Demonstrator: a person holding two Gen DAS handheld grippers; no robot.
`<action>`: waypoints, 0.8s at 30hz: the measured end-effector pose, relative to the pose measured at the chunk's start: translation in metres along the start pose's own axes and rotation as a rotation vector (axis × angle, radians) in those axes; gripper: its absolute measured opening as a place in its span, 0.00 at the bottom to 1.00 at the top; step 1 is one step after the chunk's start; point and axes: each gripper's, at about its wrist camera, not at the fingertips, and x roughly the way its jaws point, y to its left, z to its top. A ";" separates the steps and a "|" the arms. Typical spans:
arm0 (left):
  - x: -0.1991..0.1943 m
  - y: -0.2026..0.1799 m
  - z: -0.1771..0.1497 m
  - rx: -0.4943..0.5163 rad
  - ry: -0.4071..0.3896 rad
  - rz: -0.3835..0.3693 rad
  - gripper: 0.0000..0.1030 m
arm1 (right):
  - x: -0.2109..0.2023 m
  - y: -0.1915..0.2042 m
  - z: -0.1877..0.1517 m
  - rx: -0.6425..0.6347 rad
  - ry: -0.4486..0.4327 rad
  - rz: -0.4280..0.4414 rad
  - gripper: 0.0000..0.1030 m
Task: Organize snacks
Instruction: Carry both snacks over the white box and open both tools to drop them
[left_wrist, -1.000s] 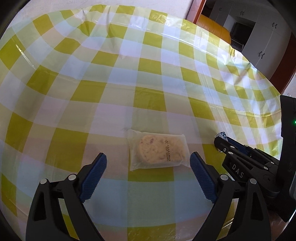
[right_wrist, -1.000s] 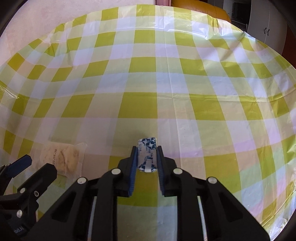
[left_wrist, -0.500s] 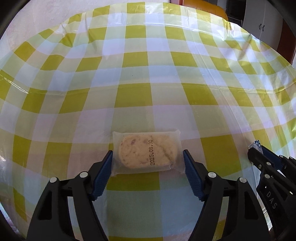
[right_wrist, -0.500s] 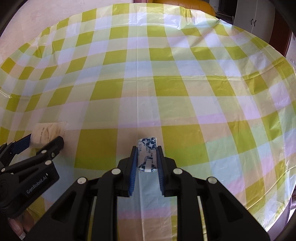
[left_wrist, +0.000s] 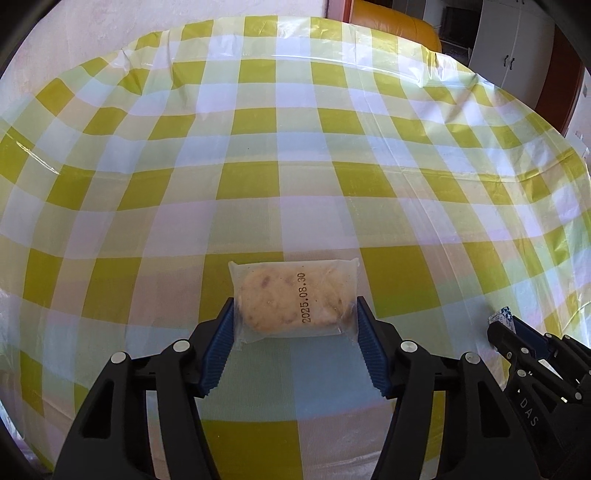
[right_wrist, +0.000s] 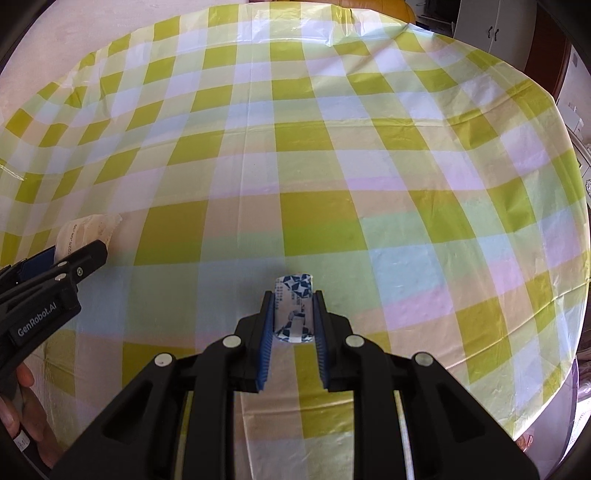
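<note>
Here the left gripper (left_wrist: 295, 325) has its jaws closing around a clear-wrapped cookie packet (left_wrist: 293, 299), which lies flat on the surface (left_wrist: 258, 155) with a printed date across its wrapper. In the left wrist view the blue ribbed pads (left_wrist: 221, 347) sit against the packet's two short ends, at about 9 and 3 o'clock of it, and the wrapper edge on the 9 o'clock side looks slightly pushed in; the far half of the packet sticks out past the fingertips toward 12 o'clock. The right gripper (right_wrist: 293, 314) has its jaws narrow, clamped on a small blue-and-white patterned sachet (right_wrist: 293, 310) held upright between the pads, its top end poking out beyond the tips. From the left wrist view the right gripper shows at 4 o'clock, well apart from the cookie packet. From the right wrist view the left gripper appears at 9 o'clock, with the cookie packet's corner visible just past its tip. A yellow, white and pale green checked plastic cloth covers the surface. A person's hand (right_wrist: 22, 424) is partly visible at 8 o'clock in the right wrist view, below the left gripper's body
</note>
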 end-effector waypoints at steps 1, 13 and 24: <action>-0.003 -0.002 -0.001 0.002 -0.003 -0.004 0.58 | -0.002 -0.004 -0.003 0.006 0.002 -0.002 0.20; -0.041 -0.034 -0.035 0.044 -0.016 -0.076 0.58 | -0.031 -0.035 -0.028 0.050 -0.007 -0.018 0.20; -0.069 -0.058 -0.055 0.080 -0.029 -0.125 0.58 | -0.059 -0.059 -0.052 0.070 -0.020 -0.037 0.20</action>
